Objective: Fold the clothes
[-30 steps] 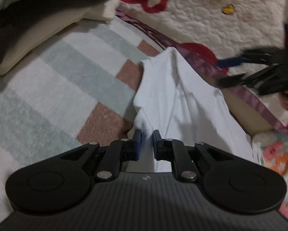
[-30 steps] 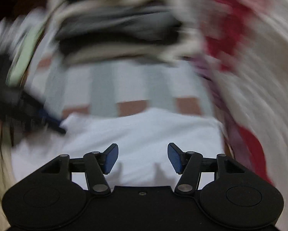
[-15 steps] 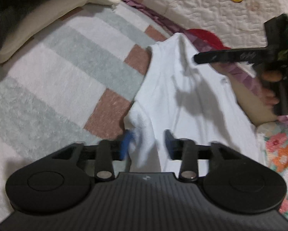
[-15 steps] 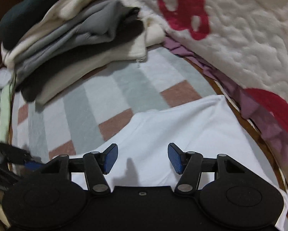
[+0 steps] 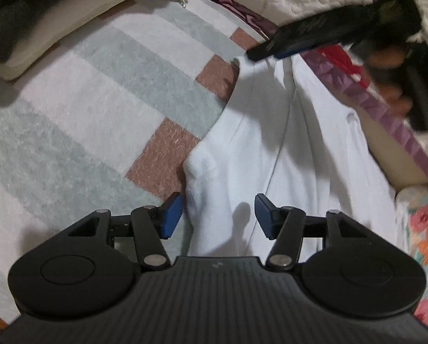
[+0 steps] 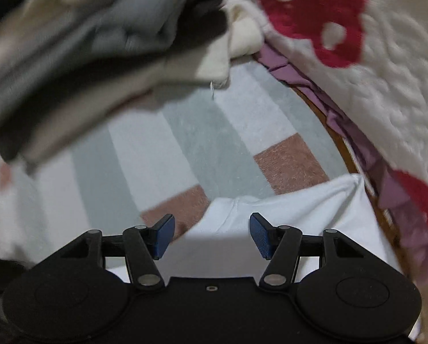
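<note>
Left tool [image 5: 218, 215]: jaws opening, the white shirt's [image 5: 285, 154] bunched edge between the pads, unpinched.
Right tool [image 6: 212, 235]: spread wide, gripping nothing, over the shirt's far corner.
Shirt: flat on the checked blanket [image 5: 99, 109].
Behind: folded clothes stack [image 6: 99, 43], blurred, probably sweaters.
</note>
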Tool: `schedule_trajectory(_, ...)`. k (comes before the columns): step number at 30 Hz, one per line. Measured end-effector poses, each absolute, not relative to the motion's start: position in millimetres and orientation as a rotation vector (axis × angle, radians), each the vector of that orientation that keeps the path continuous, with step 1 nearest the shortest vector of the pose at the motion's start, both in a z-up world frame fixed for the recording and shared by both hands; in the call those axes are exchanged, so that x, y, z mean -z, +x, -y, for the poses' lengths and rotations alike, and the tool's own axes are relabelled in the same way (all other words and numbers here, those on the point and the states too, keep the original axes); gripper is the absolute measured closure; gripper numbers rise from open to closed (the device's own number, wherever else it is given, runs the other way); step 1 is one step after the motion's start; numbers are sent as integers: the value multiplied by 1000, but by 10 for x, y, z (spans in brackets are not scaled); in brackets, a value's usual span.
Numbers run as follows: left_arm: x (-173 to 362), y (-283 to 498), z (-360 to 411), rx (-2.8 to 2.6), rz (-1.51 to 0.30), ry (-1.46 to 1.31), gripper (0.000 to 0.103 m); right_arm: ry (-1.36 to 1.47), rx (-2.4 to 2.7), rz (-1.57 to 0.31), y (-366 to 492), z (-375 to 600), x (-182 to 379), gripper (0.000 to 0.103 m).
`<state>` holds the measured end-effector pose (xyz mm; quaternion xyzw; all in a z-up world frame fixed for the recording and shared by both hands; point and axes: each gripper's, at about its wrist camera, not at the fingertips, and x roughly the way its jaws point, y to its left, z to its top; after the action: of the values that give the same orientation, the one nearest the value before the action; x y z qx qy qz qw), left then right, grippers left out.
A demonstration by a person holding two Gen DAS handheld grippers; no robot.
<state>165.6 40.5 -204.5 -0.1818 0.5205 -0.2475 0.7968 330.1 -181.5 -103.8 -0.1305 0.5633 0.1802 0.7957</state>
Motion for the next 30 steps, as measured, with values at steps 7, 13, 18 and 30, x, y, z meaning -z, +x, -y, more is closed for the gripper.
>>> schedule_trajectory(7, 2072, 1697, -381, 556, -1082, -387, 69, -265, -295, -1103, 3119, 1967, 1385, 55)
schedule_trajectory(13, 1738, 1559, -242, 619, -917, -166, 99, 140, -320, -959, 3096, 2513, 1255, 98)
schedule_trajectory(18, 1432, 1577, -300, 608, -829, -132, 99, 180, -328, -852, 3071, 2506, 971, 98)
schedule_trajectory(30, 1851, 1901, -634, 401, -935, -122, 92, 198, -268, -779, 3176, 2463, 1005, 59)
